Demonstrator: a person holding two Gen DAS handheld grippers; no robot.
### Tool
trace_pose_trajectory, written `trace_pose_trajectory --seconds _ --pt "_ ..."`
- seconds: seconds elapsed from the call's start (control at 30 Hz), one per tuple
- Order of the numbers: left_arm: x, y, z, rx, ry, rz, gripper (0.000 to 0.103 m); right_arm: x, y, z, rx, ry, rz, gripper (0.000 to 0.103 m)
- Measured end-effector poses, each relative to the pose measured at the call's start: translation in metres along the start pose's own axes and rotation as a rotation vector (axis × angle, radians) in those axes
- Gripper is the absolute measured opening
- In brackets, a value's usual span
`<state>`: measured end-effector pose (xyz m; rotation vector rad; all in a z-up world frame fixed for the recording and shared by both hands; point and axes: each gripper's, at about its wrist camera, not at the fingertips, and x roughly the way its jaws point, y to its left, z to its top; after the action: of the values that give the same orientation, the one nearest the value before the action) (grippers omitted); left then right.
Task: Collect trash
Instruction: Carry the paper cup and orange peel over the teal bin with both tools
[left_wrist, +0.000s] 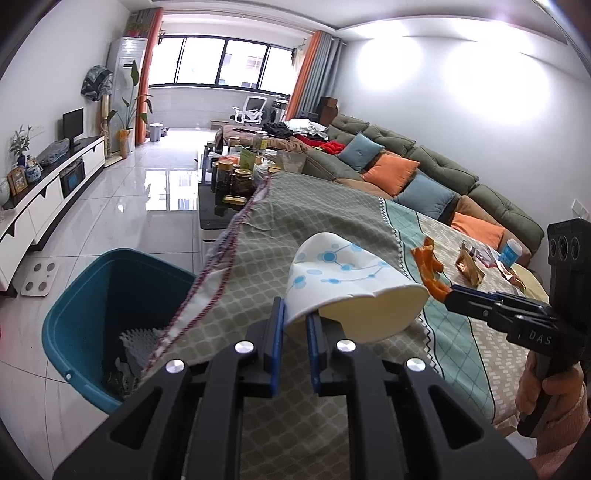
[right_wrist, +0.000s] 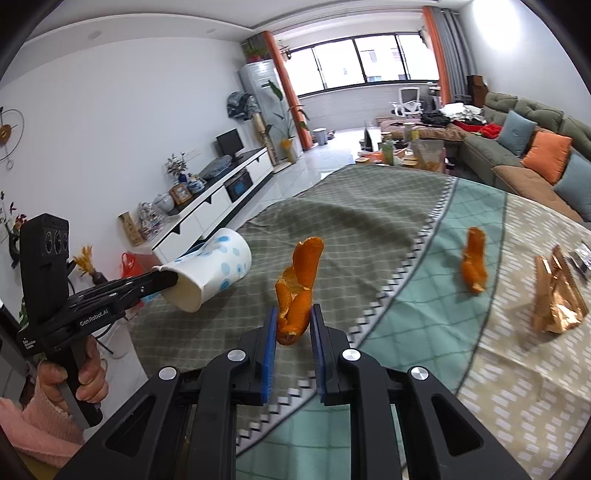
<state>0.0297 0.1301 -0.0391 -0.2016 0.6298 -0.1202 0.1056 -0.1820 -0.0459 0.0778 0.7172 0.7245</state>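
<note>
My left gripper is shut on the rim of a white paper cup with blue dots, held on its side above the cloth-covered table. The cup and the left gripper also show at the left of the right wrist view. My right gripper is shut on a piece of orange peel, lifted off the table. In the left wrist view the right gripper holds that peel. A teal bin stands on the floor left of the table, with grey packing inside.
On the table lie another orange peel, a crumpled gold wrapper and a small blue-labelled bottle. Jars crowd a low table beyond. A sofa runs along the right, a TV cabinet along the left.
</note>
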Motion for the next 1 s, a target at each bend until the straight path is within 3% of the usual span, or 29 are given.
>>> trace_pose_trajectory --seconds 1.0 --pt "-0.034 0.066 0.001 -0.106 -0.060 0.145 0.013 0.047 0.069 0.017 -0.117 0.053 0.147 0.018"
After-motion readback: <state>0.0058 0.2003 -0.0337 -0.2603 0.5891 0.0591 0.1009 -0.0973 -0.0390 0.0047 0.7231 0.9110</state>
